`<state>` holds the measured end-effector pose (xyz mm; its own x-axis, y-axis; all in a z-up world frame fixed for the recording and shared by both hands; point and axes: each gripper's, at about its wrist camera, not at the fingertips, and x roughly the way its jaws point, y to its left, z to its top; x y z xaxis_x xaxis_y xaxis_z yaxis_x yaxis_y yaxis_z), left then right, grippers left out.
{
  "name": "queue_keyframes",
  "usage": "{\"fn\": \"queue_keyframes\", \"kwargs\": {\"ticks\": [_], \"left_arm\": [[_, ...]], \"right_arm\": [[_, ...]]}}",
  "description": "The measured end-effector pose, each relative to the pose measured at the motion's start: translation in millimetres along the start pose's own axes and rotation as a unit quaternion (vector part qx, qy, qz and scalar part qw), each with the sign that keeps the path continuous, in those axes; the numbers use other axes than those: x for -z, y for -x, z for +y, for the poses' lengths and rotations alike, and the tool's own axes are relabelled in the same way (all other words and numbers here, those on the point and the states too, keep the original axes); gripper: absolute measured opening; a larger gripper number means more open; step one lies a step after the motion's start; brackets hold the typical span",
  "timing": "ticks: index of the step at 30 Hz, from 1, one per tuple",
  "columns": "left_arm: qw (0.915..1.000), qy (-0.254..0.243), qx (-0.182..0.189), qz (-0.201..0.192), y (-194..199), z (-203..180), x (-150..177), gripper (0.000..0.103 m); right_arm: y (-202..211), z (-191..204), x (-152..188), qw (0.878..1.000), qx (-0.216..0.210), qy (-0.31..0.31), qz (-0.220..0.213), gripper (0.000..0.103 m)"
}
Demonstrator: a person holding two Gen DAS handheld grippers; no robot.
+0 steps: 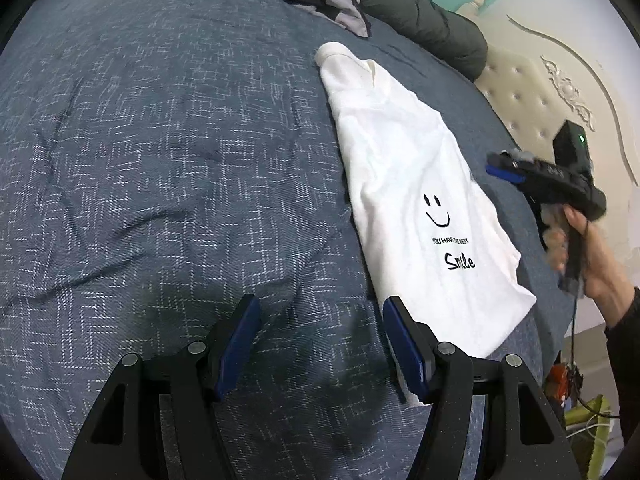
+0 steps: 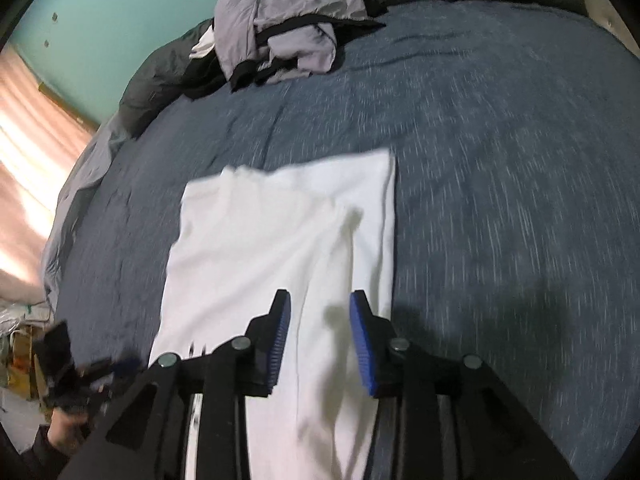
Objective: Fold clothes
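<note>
White cotton, partly folded: the T-shirt [image 1: 416, 184] lies flat on the blue-grey bedspread [image 1: 168, 168], its smiley print and black lettering facing up. Left claw [image 1: 320, 344] hangs over the bedspread just beside the shirt's near hem, fingers spread wide, nothing between them. Right claw [image 2: 320, 340] hovers over the folded white cloth with its blue pads a modest gap apart, gripping nothing; this view is smeared by motion. From the left wrist, a hand [image 1: 592, 256] shows holding the right tool beyond the shirt's far edge. Up by the dark puffy quilt [image 2: 160, 76] sits a crumpled lilac-grey garment [image 2: 288, 28] with black trim.
</note>
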<state>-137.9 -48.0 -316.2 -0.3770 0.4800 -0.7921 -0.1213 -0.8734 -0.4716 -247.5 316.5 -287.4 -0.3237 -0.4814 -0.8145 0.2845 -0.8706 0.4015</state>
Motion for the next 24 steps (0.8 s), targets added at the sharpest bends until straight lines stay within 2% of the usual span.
{"fn": "queue_keyframes", "kwargs": {"ticks": [10, 12, 13, 19, 24], "left_arm": [[1.0000, -0.003, 0.000, 0.001, -4.1, -5.9, -0.2, 0.068], [1.0000, -0.003, 0.001, 0.002, -4.9, -5.7, -0.9, 0.068], [1.0000, -0.006, 0.002, 0.003, -4.9, -4.5, -1.8, 0.068], [1.0000, -0.007, 0.001, 0.004, -7.0, -5.2, -1.9, 0.068], [1.0000, -0.006, 0.001, 0.003, -4.5, -3.4, -3.1, 0.068]], "right_arm": [[-15.2, 0.5, 37.7, 0.998, -0.027, -0.001, 0.048, 0.029], [-18.4, -1.1, 41.5, 0.998, -0.026, -0.003, 0.050, 0.008], [-18.9, -2.0, 42.7, 0.998, -0.026, -0.004, 0.049, 0.006], [-13.5, -8.8, 43.0, 0.999, -0.022, -0.008, 0.031, 0.002], [-18.1, -20.3, 44.5, 0.998, -0.029, -0.036, 0.033, 0.002]]}}
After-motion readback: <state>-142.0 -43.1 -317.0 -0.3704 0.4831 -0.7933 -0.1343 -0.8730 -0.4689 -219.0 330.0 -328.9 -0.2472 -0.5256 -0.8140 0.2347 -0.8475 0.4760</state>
